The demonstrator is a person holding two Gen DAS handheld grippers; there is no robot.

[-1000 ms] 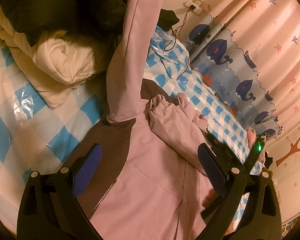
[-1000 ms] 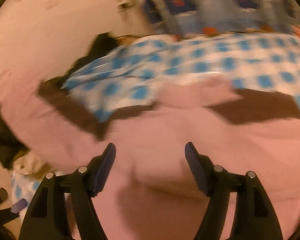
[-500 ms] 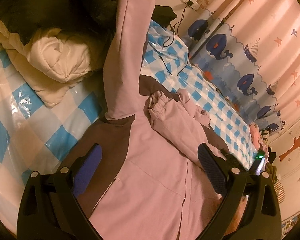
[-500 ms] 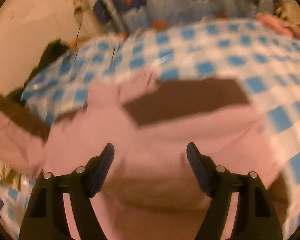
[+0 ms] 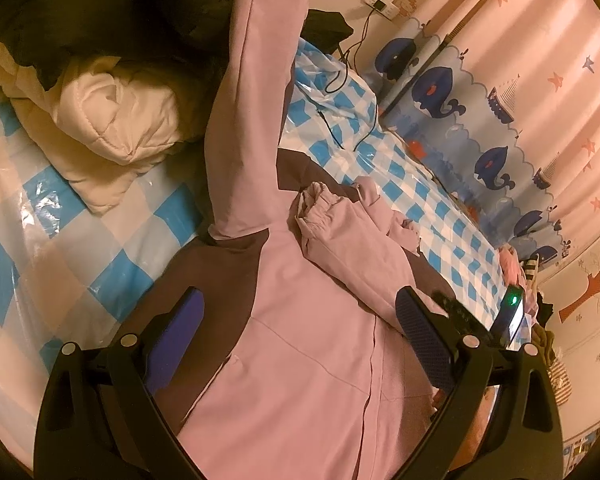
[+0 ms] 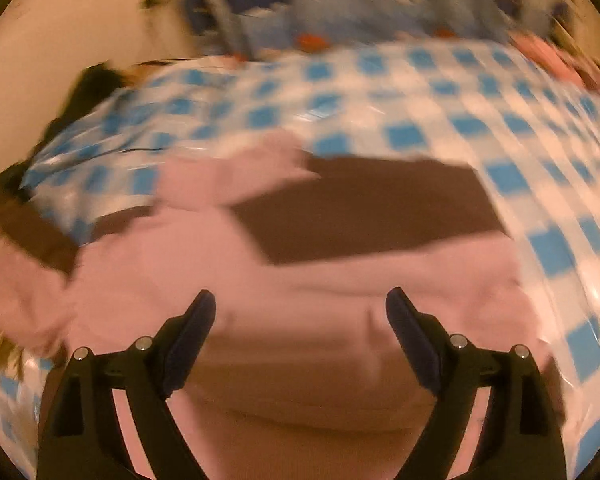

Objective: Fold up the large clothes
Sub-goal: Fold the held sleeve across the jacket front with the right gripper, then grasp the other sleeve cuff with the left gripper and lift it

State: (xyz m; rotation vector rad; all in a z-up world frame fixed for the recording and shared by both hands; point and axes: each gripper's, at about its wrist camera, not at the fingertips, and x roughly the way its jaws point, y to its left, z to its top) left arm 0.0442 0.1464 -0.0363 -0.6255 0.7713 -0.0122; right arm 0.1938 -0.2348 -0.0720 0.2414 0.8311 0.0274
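Claws (image 5: 298,320) (image 6: 300,320) both agape over pink jacket (image 5: 300,360), w/ nothing gripped.

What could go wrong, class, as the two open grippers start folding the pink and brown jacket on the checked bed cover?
1. One pink sleeve runs up beside the cream quilted bedding; pulling it may drag the bedding along.
2. The black cable lies on the blue-and-white checked plastic cover near the pink and brown jacket and could snag.
3. The right wrist view is blurred, so the right gripper may grasp badly.
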